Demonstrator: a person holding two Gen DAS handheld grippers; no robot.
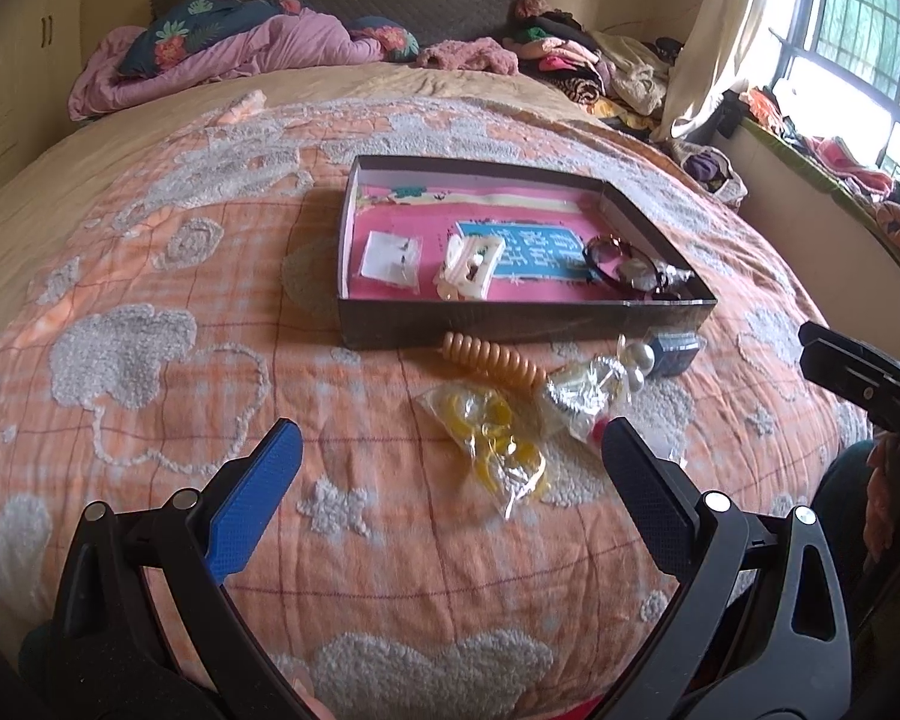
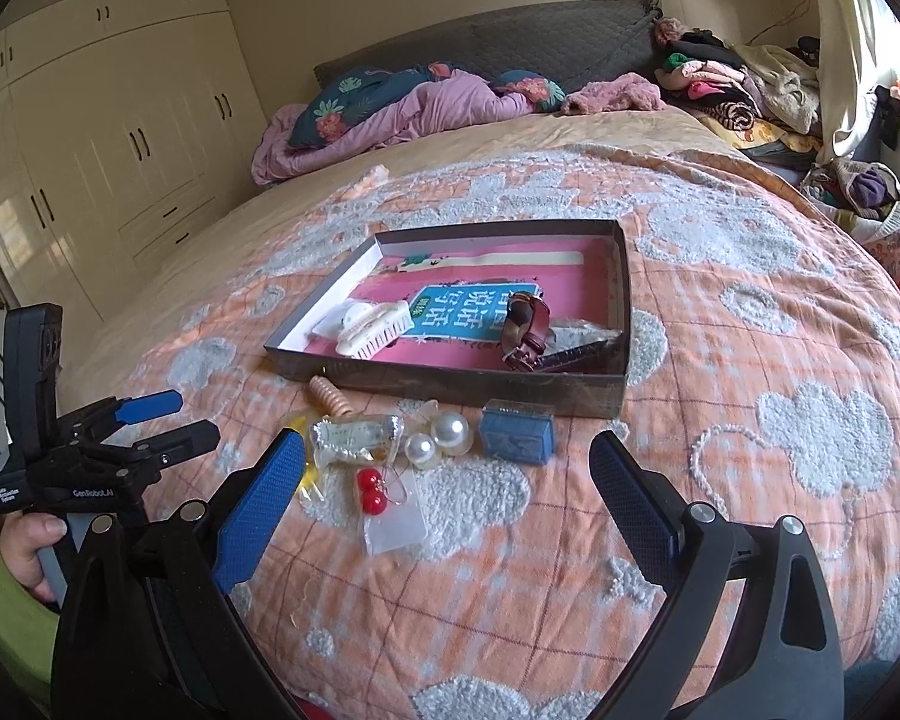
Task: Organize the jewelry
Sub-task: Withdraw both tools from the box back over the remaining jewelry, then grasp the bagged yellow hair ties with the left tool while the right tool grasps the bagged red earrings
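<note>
A shallow dark box (image 1: pixel 510 319) (image 2: pixel 462 387) with a pink lining sits on the bed. It holds a white hair clip (image 2: pixel 373 330), a brown watch (image 2: pixel 525 324) and a small clear packet (image 1: pixel 391 258). In front of it lie an orange spiral hair tie (image 1: pixel 491 360), a bag of yellow rings (image 1: pixel 498 441), a silver packet (image 2: pixel 354 435), pearl earrings (image 2: pixel 444 435), red bead earrings (image 2: pixel 371 491) and a small blue box (image 2: pixel 517 433). My left gripper (image 1: pixel 450 444) is open and empty above the yellow bag. My right gripper (image 2: pixel 444 462) is open and empty over the loose pieces.
The orange and grey quilt (image 1: pixel 180 360) covers the bed. Pillows and a purple blanket (image 2: pixel 390 108) lie at the head. Clothes (image 2: pixel 744 84) are piled at the far right. White wardrobes (image 2: pixel 120 150) stand to the left, a window (image 1: pixel 858 30) to the right.
</note>
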